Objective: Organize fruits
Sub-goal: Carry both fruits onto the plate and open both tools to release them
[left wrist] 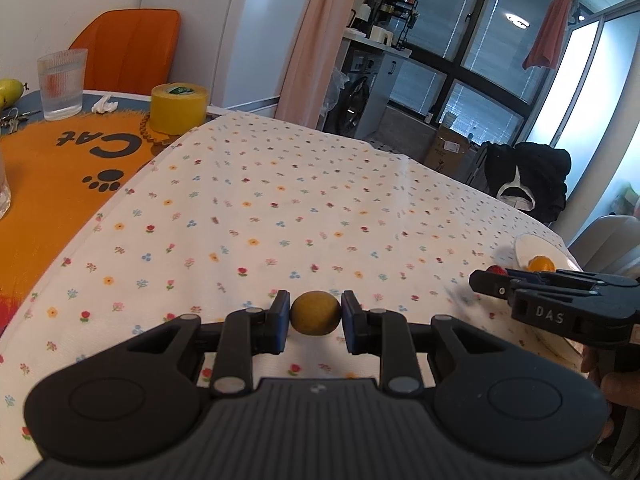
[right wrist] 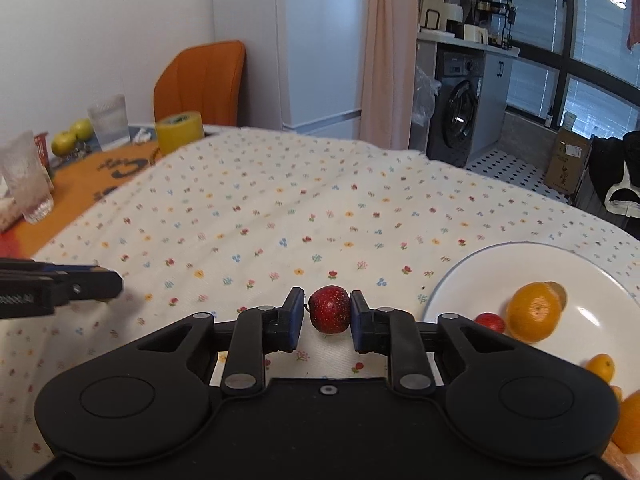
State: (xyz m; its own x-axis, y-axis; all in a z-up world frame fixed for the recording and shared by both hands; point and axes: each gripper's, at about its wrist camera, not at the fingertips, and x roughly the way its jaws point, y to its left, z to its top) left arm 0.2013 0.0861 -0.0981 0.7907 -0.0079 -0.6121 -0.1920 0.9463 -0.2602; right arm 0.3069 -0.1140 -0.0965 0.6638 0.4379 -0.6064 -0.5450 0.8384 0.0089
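Item: left gripper (left wrist: 315, 316) clamped on a yellow-brown fruit (left wrist: 315, 313) at lower centre, right gripper (right wrist: 330, 314) clamped on a red fruit (right wrist: 330, 309) (possibly a small apple) beside the plate (right wrist: 520, 256) at lower right; risk: either round fruit slipping out and rolling.

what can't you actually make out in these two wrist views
- Right wrist view: the fruits at the lower right edge are cut off by the frame and the gripper body, so their count and kind are unclear.
- Right wrist view: a small fruit behind the orange on the white plate is mostly hidden.
- Left wrist view: the plate is largely covered by the right gripper.
- Right wrist view: the left gripper is blurred; its yellow-brown fruit is not visible there.
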